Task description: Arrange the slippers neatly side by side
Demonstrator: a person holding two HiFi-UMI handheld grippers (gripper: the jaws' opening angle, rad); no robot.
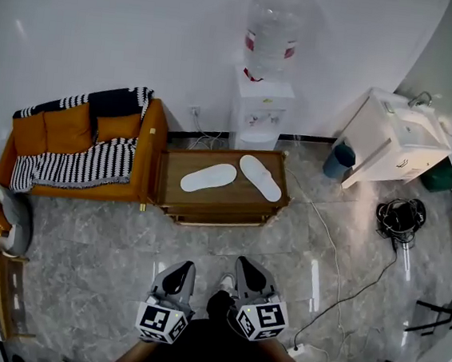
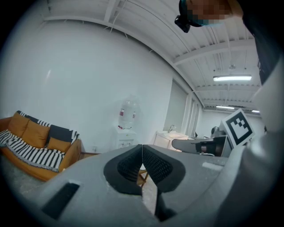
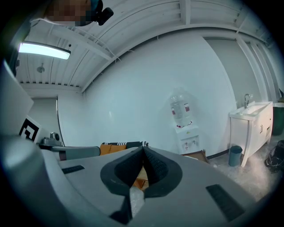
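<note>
- Currently in approach: the white slippers (image 1: 209,178) lie splayed in a V on the wooden tabletop (image 1: 176,165), well ahead of me.
- Left gripper (image 1: 178,274) and right gripper (image 1: 250,275): my jaws are clenched and empty.
- Next, likely: close in, release the jaws, swing one slipper parallel.

Left gripper (image 2: 142,150): jaws together, nothing between them. Beyond: orange sofa (image 2: 26,133) with striped blanket (image 2: 31,153) at left, water dispenser (image 2: 127,128) centre, right gripper (image 2: 175,142) alongside.

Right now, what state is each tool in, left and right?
Left tool: closed, jaws together, holding nothing.
Right tool: closed, jaws together, holding nothing.
</note>
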